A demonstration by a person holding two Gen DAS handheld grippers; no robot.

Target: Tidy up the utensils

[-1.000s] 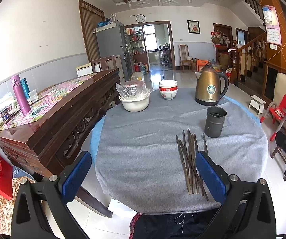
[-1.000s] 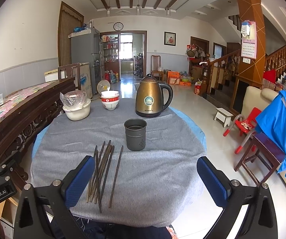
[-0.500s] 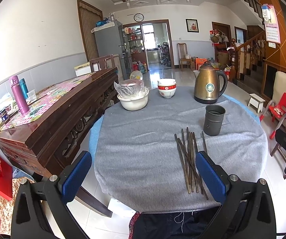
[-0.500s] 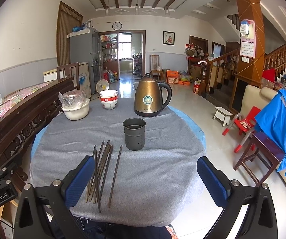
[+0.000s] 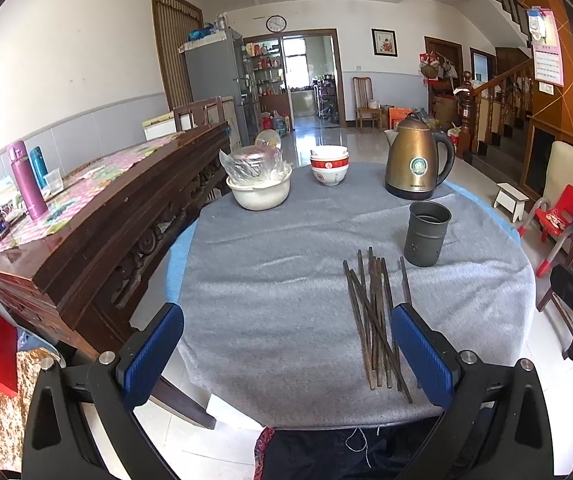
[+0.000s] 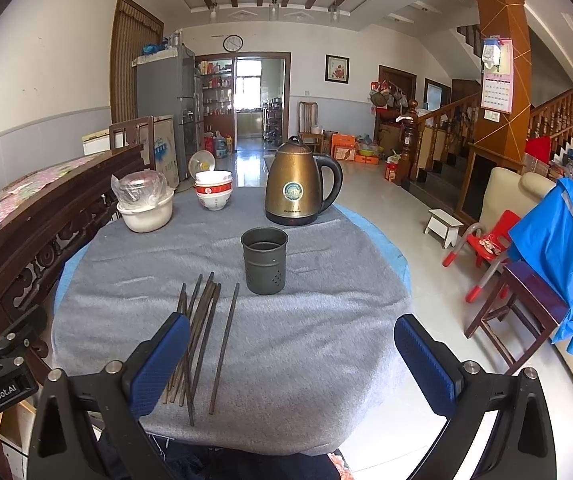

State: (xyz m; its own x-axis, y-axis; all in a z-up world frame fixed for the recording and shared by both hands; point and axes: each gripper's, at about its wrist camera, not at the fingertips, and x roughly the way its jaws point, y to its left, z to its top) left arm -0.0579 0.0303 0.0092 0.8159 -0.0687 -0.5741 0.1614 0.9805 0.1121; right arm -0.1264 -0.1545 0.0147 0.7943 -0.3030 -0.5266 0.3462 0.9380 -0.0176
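Left wrist view: the left gripper (image 5: 286, 344) hangs wide apart and empty over the near edge of the round grey-clothed table (image 5: 278, 280). Dark chopsticks (image 5: 372, 316) lie loose just in front of the grey holder cup (image 5: 426, 233), apart from it. Behind the cup stand a brass kettle (image 5: 416, 164), stacked bowls (image 5: 329, 165) and a white basin (image 5: 259, 191). The right gripper (image 6: 292, 354) is likewise spread, holding nothing.
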